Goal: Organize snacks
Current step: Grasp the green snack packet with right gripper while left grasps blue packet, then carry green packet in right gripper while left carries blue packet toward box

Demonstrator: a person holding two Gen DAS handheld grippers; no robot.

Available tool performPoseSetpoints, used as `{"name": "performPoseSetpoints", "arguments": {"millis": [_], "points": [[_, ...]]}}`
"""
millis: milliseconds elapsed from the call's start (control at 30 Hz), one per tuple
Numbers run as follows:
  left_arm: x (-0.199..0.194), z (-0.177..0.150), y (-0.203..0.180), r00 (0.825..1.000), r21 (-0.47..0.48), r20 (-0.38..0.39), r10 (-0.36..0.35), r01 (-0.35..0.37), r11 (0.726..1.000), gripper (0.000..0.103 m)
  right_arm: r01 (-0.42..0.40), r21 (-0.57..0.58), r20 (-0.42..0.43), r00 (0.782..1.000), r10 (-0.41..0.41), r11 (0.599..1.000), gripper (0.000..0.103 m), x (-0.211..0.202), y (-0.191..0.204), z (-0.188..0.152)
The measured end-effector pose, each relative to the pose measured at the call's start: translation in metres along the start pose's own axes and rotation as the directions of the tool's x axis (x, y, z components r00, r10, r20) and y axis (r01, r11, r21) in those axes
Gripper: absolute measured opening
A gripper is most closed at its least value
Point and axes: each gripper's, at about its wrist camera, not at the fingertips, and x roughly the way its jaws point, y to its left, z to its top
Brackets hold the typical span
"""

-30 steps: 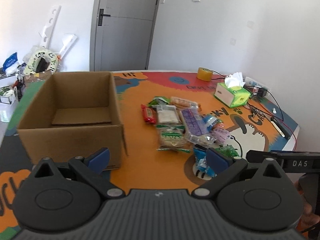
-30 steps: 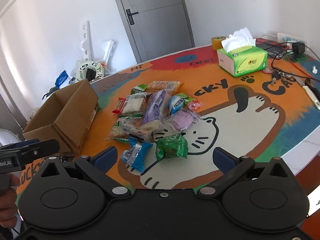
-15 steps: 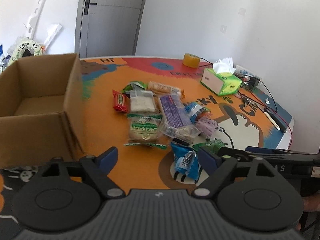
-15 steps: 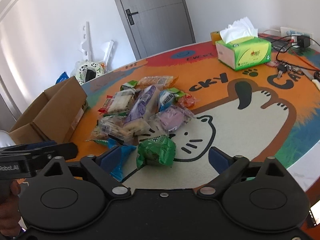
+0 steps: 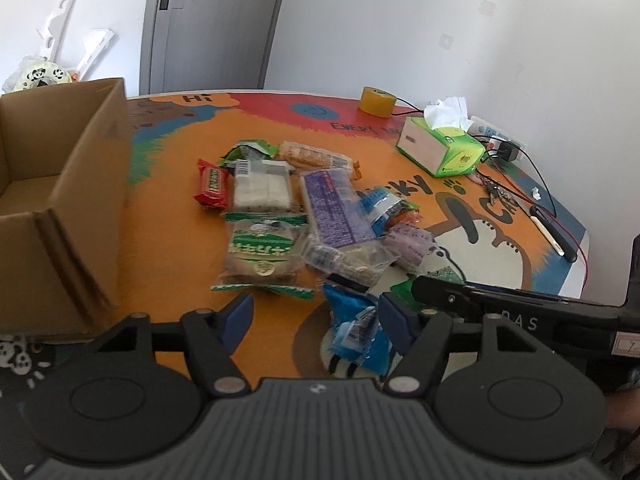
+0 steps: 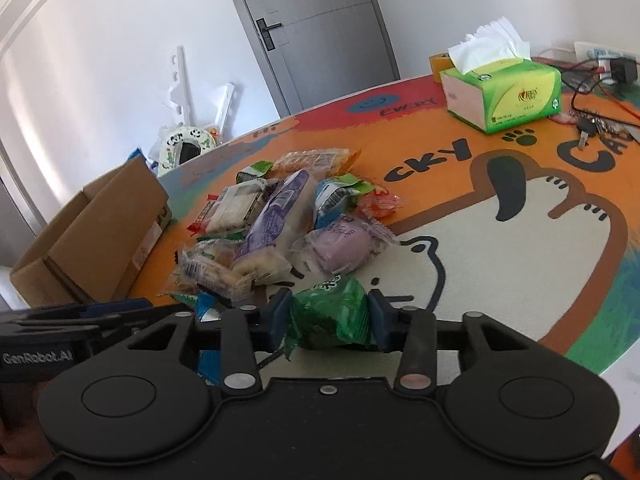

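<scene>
**Both grippers closing on the near edge of the snack pile**

At far left the open cardboard box [image 5: 60,184] stands on the desk [image 5: 168,288], well apart from the snack pile [image 5: 304,208] to its right. The left gripper [image 5: 316,316] has its fingers apart and closing; the blue snack packet [image 5: 356,328] lies between them, against the right finger, while the left finger stands clear of it (not a grip yet). Its long axis seems to run away from the camera, roughly along the fingers. Further right, the right gripper [image 6: 330,316] is closing with its fingers flanking the green snack packet [image 6: 330,314], both pads touching its crinkled sides. The box lies nearer the left hand's side.
</scene>
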Motion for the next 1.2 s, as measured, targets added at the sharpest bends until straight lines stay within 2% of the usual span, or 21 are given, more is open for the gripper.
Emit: {"name": "performPoseSetpoints", "arguments": {"millis": [367, 500, 633, 700, 900, 1200], "points": [[0.026, -0.007, -0.022, 0.999, 0.029, -0.038, -0.033, 0.034, 0.999, 0.056, 0.028, 0.022, 0.021, 0.999, -0.028, 0.999, 0.039, -0.018, -0.019, -0.006], [0.027, -0.008, -0.026, 0.999, 0.048, -0.024, -0.03, 0.031, 0.998, 0.054, 0.03, 0.02, 0.025, 0.999, -0.03, 0.999, 0.039, -0.02, -0.019, -0.008], [0.025, -0.011, -0.026, 1.0, 0.068, -0.018, -0.014, 0.015, 0.998, 0.038, 0.031, 0.018, 0.023, 0.999, -0.031, 0.999, 0.039, -0.018, -0.015, -0.008], [0.022, -0.014, -0.023, 1.0, 0.072, -0.013, -0.016, 0.016, 0.997, 0.034, 0.031, 0.016, 0.022, 0.999, -0.031, 0.999, 0.039, -0.018, -0.011, -0.008], [0.011, -0.017, -0.017, 1.0, 0.06, 0.001, -0.019, 0.019, 0.998, 0.03, 0.02, 0.01, 0.038, 0.999, -0.02, 1.0, 0.039, -0.021, -0.001, -0.011], [-0.022, -0.01, -0.006, 0.996, 0.044, 0.089, -0.002, -0.002, 0.999, 0.029, -0.005, -0.008, 0.09, 0.996, 0.006, 1.0, 0.038, -0.033, 0.016, -0.007]]}}
